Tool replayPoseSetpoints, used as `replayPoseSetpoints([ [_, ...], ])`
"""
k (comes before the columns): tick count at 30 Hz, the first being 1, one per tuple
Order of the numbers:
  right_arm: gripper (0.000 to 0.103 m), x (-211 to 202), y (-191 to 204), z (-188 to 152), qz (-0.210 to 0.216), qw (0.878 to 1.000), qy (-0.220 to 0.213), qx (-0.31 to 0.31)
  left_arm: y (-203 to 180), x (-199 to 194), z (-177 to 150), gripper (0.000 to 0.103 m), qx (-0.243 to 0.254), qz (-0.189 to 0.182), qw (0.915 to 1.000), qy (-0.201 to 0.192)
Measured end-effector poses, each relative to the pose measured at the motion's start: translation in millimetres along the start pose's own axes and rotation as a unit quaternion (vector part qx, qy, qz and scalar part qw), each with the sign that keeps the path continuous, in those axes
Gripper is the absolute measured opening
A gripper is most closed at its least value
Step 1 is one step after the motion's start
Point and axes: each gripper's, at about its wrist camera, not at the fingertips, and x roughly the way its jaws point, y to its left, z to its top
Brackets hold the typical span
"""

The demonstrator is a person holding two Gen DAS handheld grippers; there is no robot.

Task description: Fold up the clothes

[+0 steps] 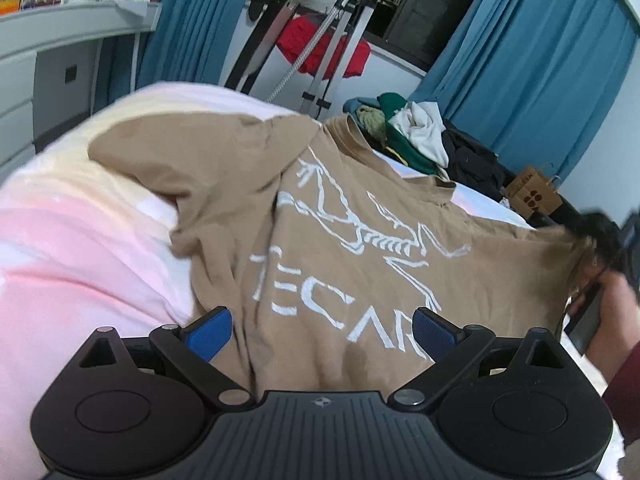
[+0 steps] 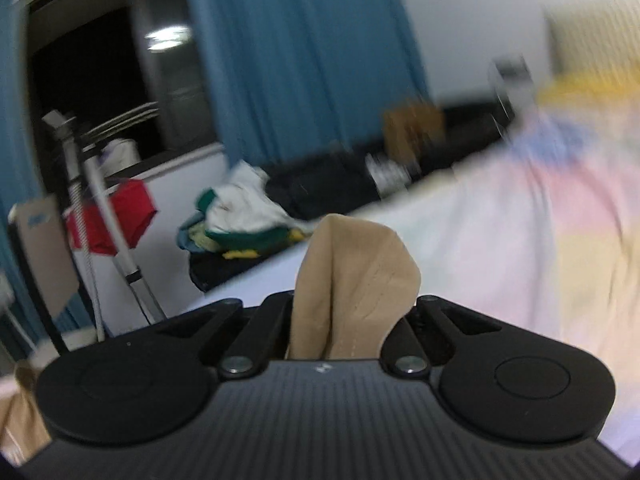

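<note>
A tan T-shirt (image 1: 320, 216) with a white print lies spread on the pink and white bed (image 1: 80, 240). My left gripper (image 1: 322, 332) is open, its blue fingertips (image 1: 212, 332) apart over the shirt's near edge. My right gripper (image 2: 352, 312) is shut on a bunched corner of the tan T-shirt (image 2: 356, 264) and holds it lifted above the bed (image 2: 500, 240). In the left wrist view the right gripper (image 1: 600, 256) shows blurred at the shirt's right corner. The right fingertips are hidden by the cloth.
A pile of green, white and dark clothes (image 1: 416, 136) lies at the far side of the bed, also in the right wrist view (image 2: 240, 216). A drying rack with a red garment (image 1: 320, 48), blue curtains (image 1: 520, 72), a paper bag (image 1: 532, 196) and a white desk (image 1: 60, 40) stand around.
</note>
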Motion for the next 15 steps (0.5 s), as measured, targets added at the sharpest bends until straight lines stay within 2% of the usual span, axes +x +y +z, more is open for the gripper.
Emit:
replayPoseSetpoints([
  [3, 0.007, -16, 60, -3, 0.043, 0.995, -0.013, -0.085, 2, -8, 5, 0.098, 0.008, 0.009, 0.9998, -0.015],
  [5, 0.007, -23, 100, -18, 0.079, 0.989, 0.003, -0.124, 6, -13, 8, 0.098, 0.007, 0.013, 0.9996, -0.025],
  [7, 0.008, -25, 133, -42, 0.106, 0.982, 0.02, -0.154, 14, -16, 10, 0.098, -0.012, -0.005, 0.9994, -0.032],
  [8, 0.008, -25, 147, -55, 0.116, 0.979, 0.032, -0.163, 19, -16, 11, 0.098, -0.021, -0.007, 0.9993, -0.03],
  [11, 0.008, -18, 179, -96, 0.136, 0.971, 0.088, -0.174, 24, -11, 11, 0.097, -0.011, 0.026, 0.9994, -0.02],
  [13, 0.009, -10, 189, -112, 0.143, 0.966, 0.124, -0.178, 25, -9, 12, 0.097, -0.002, 0.032, 0.9992, -0.022],
  [15, 0.017, -5, 194, -117, 0.15, 0.961, 0.149, -0.177, 27, -8, 13, 0.097, -0.001, 0.028, 0.9993, -0.023],
])
